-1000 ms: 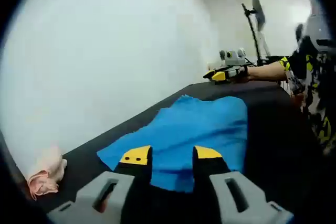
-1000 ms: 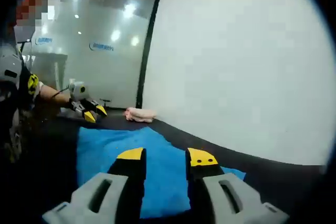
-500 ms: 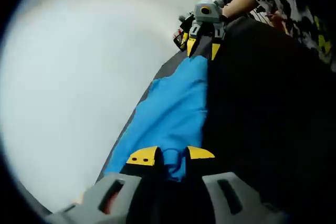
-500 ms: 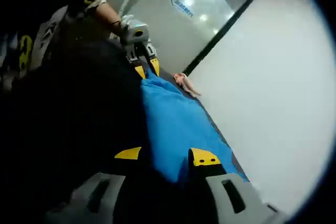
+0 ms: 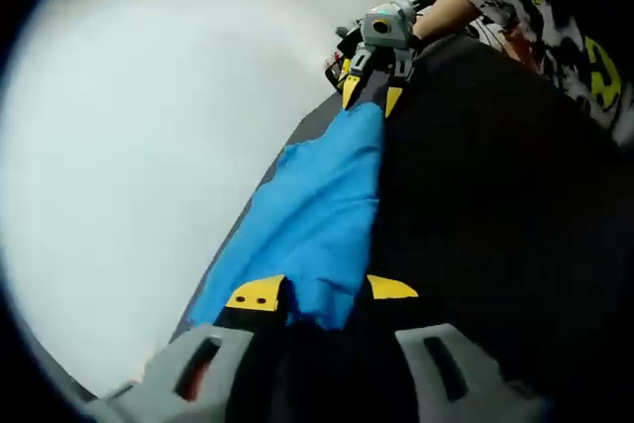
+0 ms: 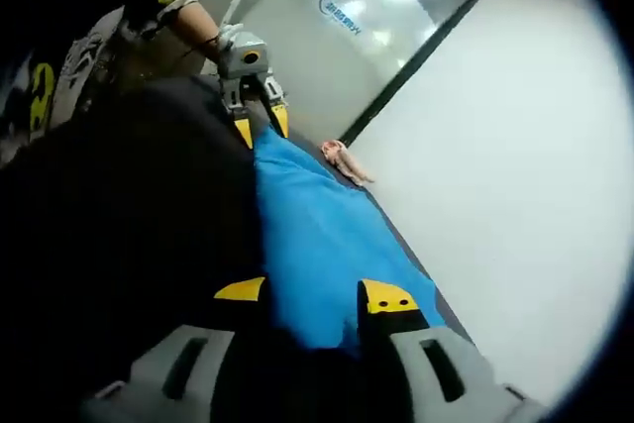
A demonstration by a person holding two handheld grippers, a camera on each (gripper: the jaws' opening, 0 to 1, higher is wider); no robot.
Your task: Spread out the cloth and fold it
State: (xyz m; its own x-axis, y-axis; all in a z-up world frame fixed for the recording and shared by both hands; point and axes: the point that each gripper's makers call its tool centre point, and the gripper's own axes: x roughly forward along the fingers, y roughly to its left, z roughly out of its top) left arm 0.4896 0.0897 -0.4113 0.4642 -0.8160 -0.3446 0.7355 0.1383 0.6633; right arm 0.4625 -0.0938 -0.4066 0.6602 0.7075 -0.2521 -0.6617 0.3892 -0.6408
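Black table (image 5: 495, 195), white wall, blue cloth (image 5: 317, 215) stretched lengthwise between two grippers.
Left gripper view: left gripper (image 5: 322, 292) clenched on the cloth's near edge; right gripper (image 5: 369, 94) grips the far end. Right gripper view: right gripper (image 6: 313, 293) clamps the cloth (image 6: 317, 235) at its near edge; left gripper (image 6: 259, 126) holds the far end; pink rag (image 6: 342, 158) lies beyond on the table (image 6: 129, 215).

pink rag (image 6: 345, 159) tiny and blurred, cloth (image 5: 307, 220) corners hidden between jaws
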